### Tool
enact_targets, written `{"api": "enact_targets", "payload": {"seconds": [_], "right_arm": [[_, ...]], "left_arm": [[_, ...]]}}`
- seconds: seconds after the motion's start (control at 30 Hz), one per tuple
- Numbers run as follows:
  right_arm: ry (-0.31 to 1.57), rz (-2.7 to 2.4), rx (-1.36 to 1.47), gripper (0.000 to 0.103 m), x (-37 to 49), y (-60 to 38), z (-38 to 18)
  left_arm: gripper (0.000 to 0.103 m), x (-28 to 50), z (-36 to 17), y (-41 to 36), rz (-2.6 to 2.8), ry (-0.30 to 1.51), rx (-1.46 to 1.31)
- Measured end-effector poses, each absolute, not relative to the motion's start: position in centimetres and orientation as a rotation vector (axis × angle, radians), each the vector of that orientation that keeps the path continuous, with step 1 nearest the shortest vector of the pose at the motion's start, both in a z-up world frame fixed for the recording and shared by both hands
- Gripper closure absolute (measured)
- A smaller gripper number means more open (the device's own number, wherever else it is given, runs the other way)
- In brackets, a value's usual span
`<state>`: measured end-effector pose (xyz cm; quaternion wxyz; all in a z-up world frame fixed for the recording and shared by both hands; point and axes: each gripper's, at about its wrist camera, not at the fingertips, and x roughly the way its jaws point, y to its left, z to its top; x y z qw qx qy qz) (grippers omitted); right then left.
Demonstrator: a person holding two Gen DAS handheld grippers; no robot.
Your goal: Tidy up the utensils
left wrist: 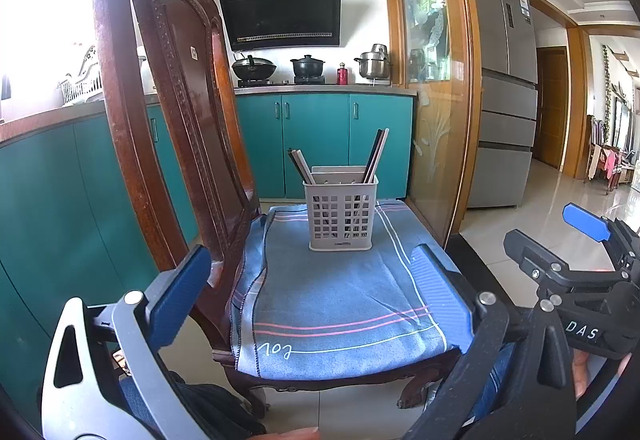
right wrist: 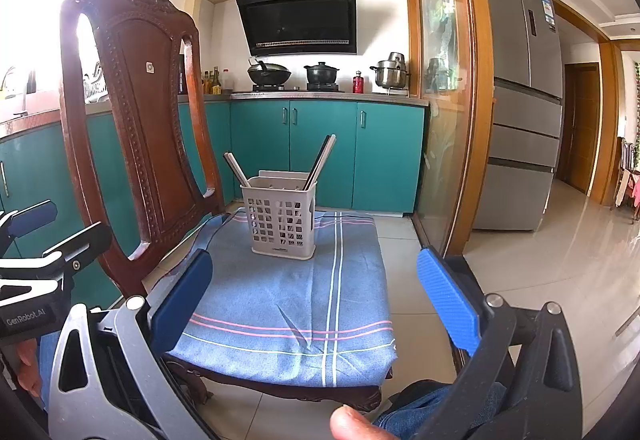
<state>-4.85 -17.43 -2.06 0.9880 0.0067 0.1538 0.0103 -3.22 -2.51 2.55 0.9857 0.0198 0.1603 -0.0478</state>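
- Standing on the blue striped cloth that covered the seat of a carved wooden chair, a grey perforated plastic utensil caddy held the task's things: two pairs of chopsticks, one leaning out toward the chair's backrest side, the other toward the side away from it.
- Both tools hung in front of the caddy, well short of it: the left tool was spread wide with nothing between its blue pads, and the right tool was likewise spread and empty.
- Judging by looks, the chopsticks were light, stiff, thin and smooth, so they could slip or swivel in a pinch; the exposed upper ends above the caddy rim seemed the best place to take hold, gripping across a pair rather than along it.
- The caddy itself looked light and might tip or slide on the soft cloth if a stick dragged on its wall.
- Open cloth lay in front of the caddy, giving free room to approach; the backrest rose close beside the caddy on one side, and the seat edges dropped to the tiled floor on the others, so anything fumbled could roll off.
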Motion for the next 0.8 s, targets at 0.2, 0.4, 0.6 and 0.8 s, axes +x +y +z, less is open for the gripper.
{"api": "enact_targets", "payload": {"seconds": [0.2, 0.4, 0.6, 0.8], "right_arm": [[0.314, 0.026, 0.012, 0.003, -4.7, -17.6, -2.0], [0.325, 0.028, 0.018, 0.003, -4.4, -17.9, -2.2], [0.337, 0.031, 0.019, 0.003, -4.0, -18.1, -2.4], [0.380, 0.036, 0.038, 0.003, -2.4, -18.4, -3.5]], "left_arm": [[0.004, -3.0, 2.4, -2.7, -0.096, 0.332, 0.039], [0.004, -2.5, 2.3, -2.7, -0.095, 0.341, 0.043], [0.004, -1.7, 1.8, -2.9, -0.101, 0.360, 0.044], [0.004, 0.6, 0.3, -3.4, -0.109, 0.429, 0.046]]}}
